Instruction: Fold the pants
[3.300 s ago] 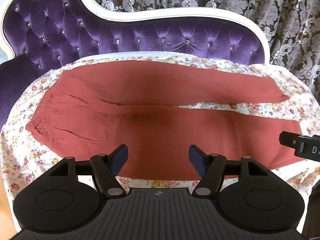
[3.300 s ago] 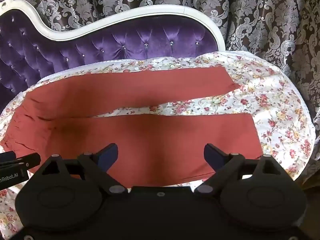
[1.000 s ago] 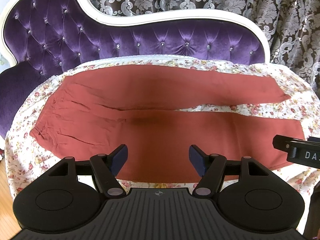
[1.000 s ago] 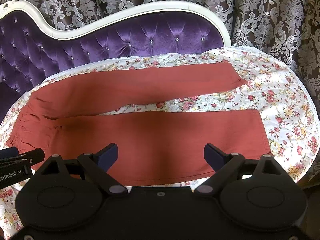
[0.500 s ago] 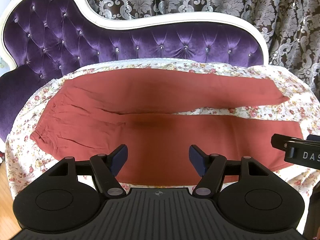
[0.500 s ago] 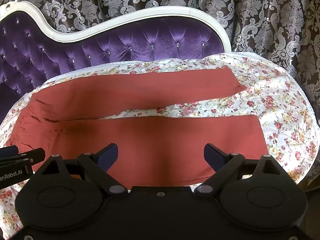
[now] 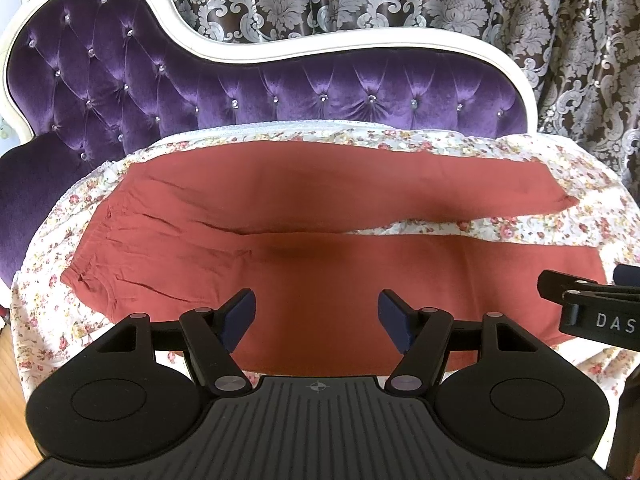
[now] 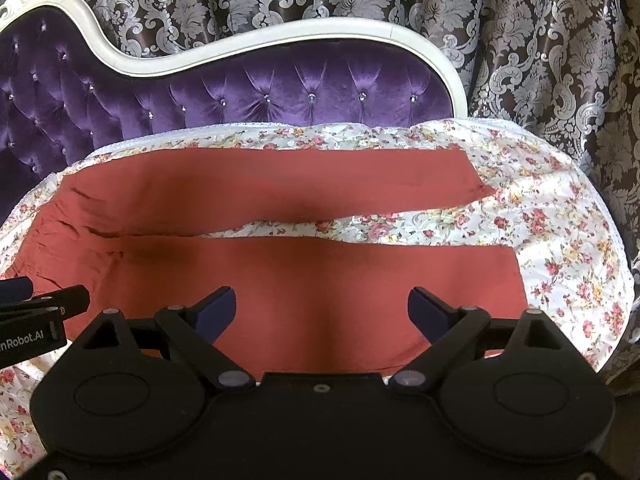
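Note:
Rust-red pants [image 7: 320, 216] [image 8: 304, 272] lie spread flat on a floral sheet, waistband at the left and both legs running right with a narrow gap between them. My left gripper [image 7: 316, 316] hovers open above the near leg close to the crotch, nothing between its blue pads. My right gripper [image 8: 322, 312] hangs open over the middle of the near leg, also empty. Each gripper shows at the edge of the other's view: the right one [image 7: 592, 300] and the left one [image 8: 36, 304]. The near hem [image 8: 516, 280] lies flat at the right.
The floral sheet [image 8: 560, 232] covers the seat of a purple tufted sofa [image 7: 280, 92] with a white frame. A patterned grey curtain [image 8: 520, 40] hangs behind. Wooden floor [image 7: 10, 400] shows at the lower left.
Both views have shifted slightly, the sofa and pants sitting a little differently in frame. Both grippers remain open above the near leg, and the pants have not moved.

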